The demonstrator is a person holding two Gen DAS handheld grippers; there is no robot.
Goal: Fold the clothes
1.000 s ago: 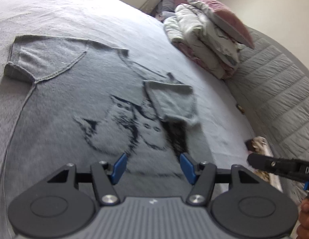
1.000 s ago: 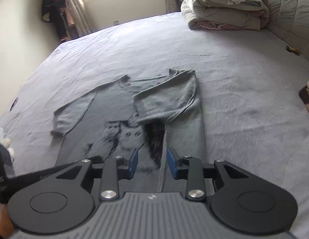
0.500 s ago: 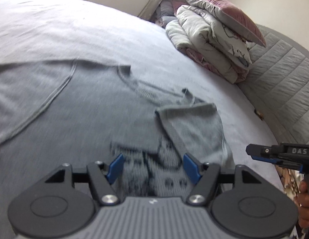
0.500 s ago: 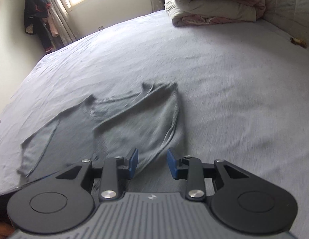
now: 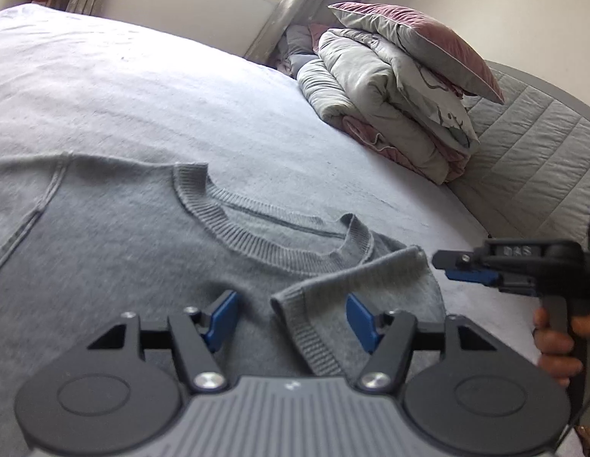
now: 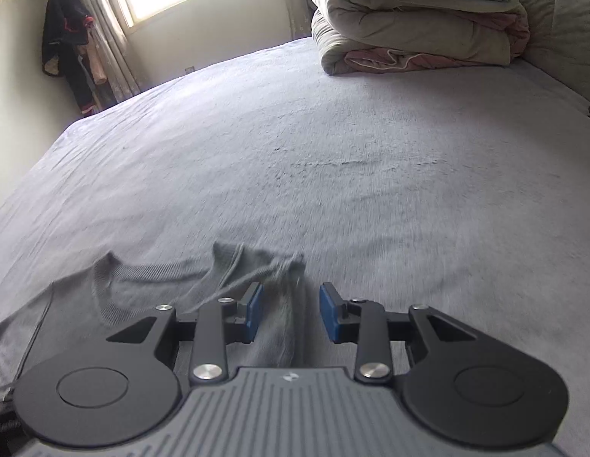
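A grey knit sweater (image 5: 123, 247) lies flat on the bed, its ribbed neckline (image 5: 257, 236) facing me and its right sleeve (image 5: 371, 282) folded inward over the chest. My left gripper (image 5: 291, 312) hovers low over that sleeve's cuff; its jaws are closing, the cuff lies under the gap, and the pads do not touch it. In the right wrist view the sweater (image 6: 142, 285) shows blurred. There my right gripper (image 6: 291, 301) stands open over the folded right shoulder edge, nothing pinched. The right gripper (image 5: 466, 270) also appears beside the shoulder, held by a hand (image 5: 554, 346).
A folded duvet with a pink pillow (image 5: 390, 114) is stacked at the head of the bed, against a quilted headboard (image 5: 523, 160). Dark clothes (image 6: 66, 38) hang by the window. The grey bedsheet (image 6: 333, 152) stretches beyond the sweater.
Both grippers have moved forward and lower along the sweater, from over its cat picture to its collar end. The picture has dropped out of view. Nothing was picked up.
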